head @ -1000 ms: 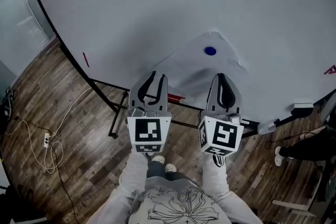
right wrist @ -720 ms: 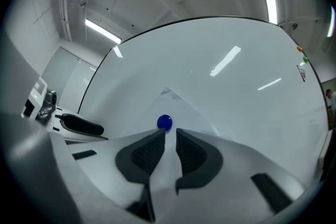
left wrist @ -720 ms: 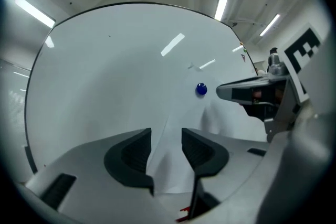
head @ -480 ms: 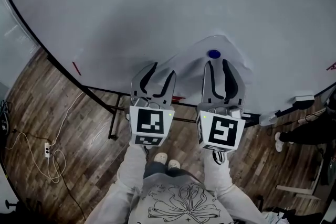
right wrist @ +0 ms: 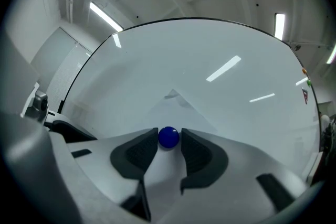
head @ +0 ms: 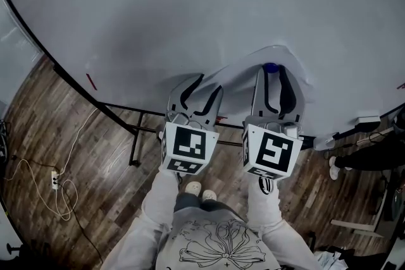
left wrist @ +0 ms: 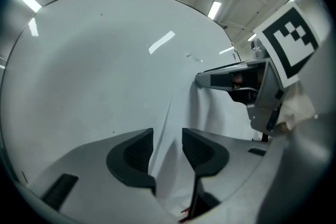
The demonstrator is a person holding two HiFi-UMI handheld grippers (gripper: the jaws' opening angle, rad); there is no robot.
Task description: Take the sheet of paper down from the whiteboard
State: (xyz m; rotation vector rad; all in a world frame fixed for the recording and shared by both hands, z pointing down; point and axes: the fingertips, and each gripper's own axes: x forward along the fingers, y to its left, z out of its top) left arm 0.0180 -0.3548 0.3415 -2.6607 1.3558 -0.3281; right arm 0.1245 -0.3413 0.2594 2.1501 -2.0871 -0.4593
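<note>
Working outward from my own jaws, both pairs stand wide and grip nothing, having just been opening. In its own view my left gripper (left wrist: 168,140) has the loose left edge of the paper (left wrist: 210,118) running up between the pads, which do not press on it. My right gripper (right wrist: 169,147) has the blue magnet (right wrist: 168,137) sitting right between its tips. From the head view both grippers reach up at lower centre of the frame, the left (head: 202,89) and the right (head: 275,74) side by side, against the sheet on the whiteboard (head: 190,9). So I judge the job barely begun: the paper is still pinned up, with the magnet to come off and the sheet to be pulled down. My grippers cover the sheet's lower edge, I cannot tell whether my right pads actually touch the magnet, and white paper on white board makes its outline faint.
</note>
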